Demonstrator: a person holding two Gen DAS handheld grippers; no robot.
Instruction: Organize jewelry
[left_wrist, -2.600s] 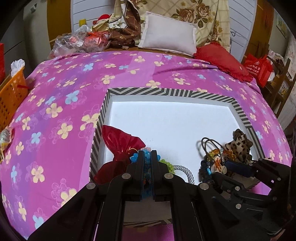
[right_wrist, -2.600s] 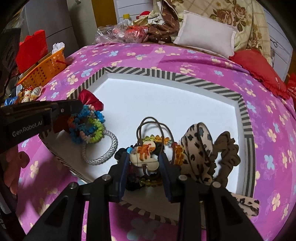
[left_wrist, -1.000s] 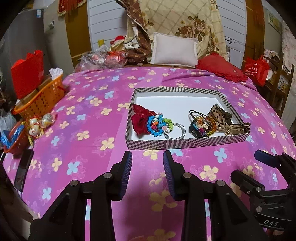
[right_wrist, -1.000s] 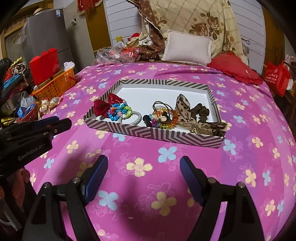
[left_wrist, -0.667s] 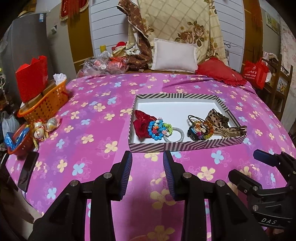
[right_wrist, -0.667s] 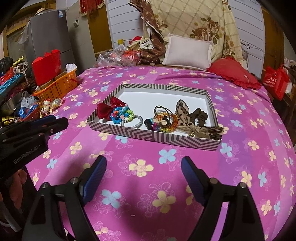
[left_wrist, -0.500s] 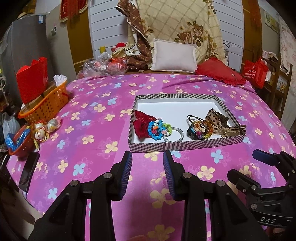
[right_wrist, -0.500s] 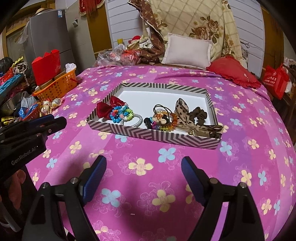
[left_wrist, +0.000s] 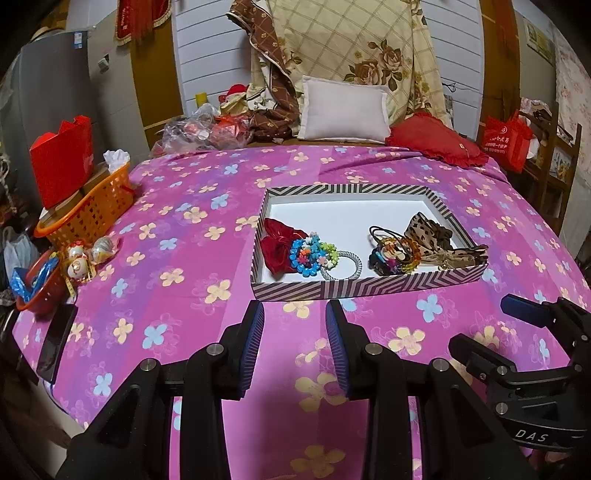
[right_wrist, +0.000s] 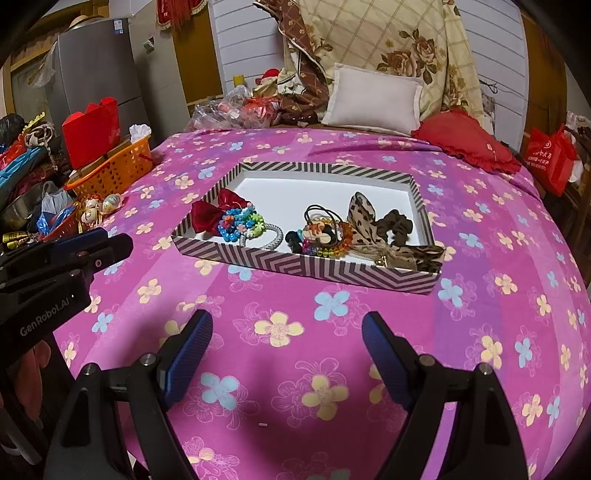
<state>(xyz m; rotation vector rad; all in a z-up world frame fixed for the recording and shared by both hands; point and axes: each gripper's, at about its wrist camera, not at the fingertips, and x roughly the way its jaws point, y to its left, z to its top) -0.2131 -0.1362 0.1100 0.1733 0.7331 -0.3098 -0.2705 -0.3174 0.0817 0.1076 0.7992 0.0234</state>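
A striped box (left_wrist: 364, 288) (right_wrist: 306, 264) lies on the flowered pink bedspread. In its left part lie a red bow (left_wrist: 279, 247) (right_wrist: 210, 212), a bright bead bracelet (left_wrist: 308, 256) (right_wrist: 240, 221) and a silver ring bracelet (left_wrist: 345, 264) (right_wrist: 266, 234). In its right part lie a pile of beaded hair ties (left_wrist: 391, 251) (right_wrist: 321, 236) and a leopard scrunchie (left_wrist: 428, 230) (right_wrist: 369, 218). My left gripper (left_wrist: 294, 334) is open and empty, held back from the box's near wall. My right gripper (right_wrist: 286, 354) is wide open and empty, further back.
An orange basket (left_wrist: 86, 208) with a red box (left_wrist: 62, 162) stands at the bed's left edge. Small ornaments (left_wrist: 83, 258) and a red bowl (left_wrist: 37, 284) lie near it. A dark phone (left_wrist: 57, 341) lies at the near left edge. Pillows (left_wrist: 343, 110) are at the far end.
Both grippers let go of the jewelry in the box, opened and pulled well back toward me. Over the last half second they hardly moved.
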